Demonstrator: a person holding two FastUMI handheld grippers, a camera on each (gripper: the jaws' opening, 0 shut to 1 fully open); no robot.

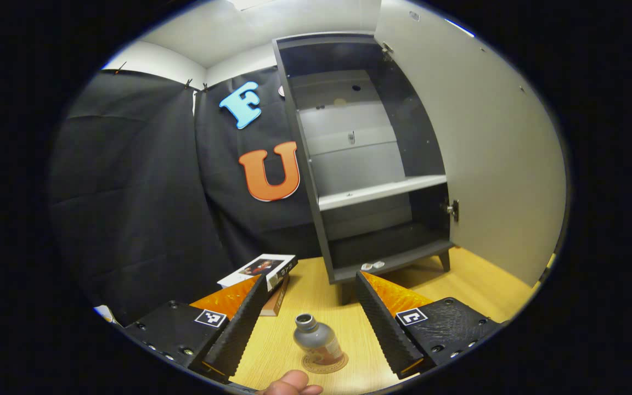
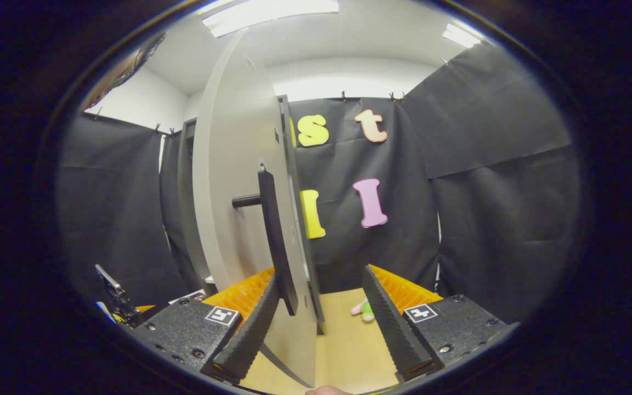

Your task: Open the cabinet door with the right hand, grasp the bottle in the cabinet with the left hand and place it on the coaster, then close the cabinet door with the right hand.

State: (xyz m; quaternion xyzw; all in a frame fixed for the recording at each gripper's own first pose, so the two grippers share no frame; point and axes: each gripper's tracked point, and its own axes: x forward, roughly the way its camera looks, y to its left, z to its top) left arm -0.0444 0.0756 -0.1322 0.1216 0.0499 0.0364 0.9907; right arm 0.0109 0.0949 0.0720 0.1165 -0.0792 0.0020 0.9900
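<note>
Left gripper view: bottle (image 1: pixel 317 341) stands on coaster (image 1: pixel 325 362), cabinet door (image 1: pixel 480 148) open.

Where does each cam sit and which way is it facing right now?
Left gripper view: rides the left gripper, facing the open cabinet; bottle on the coaster between its open fingers; a fingertip at bottom.
Right gripper view: rides the right gripper, facing the door edge-on, fingers open around its handle.
Shared: cabinet door, wooden table.
</note>
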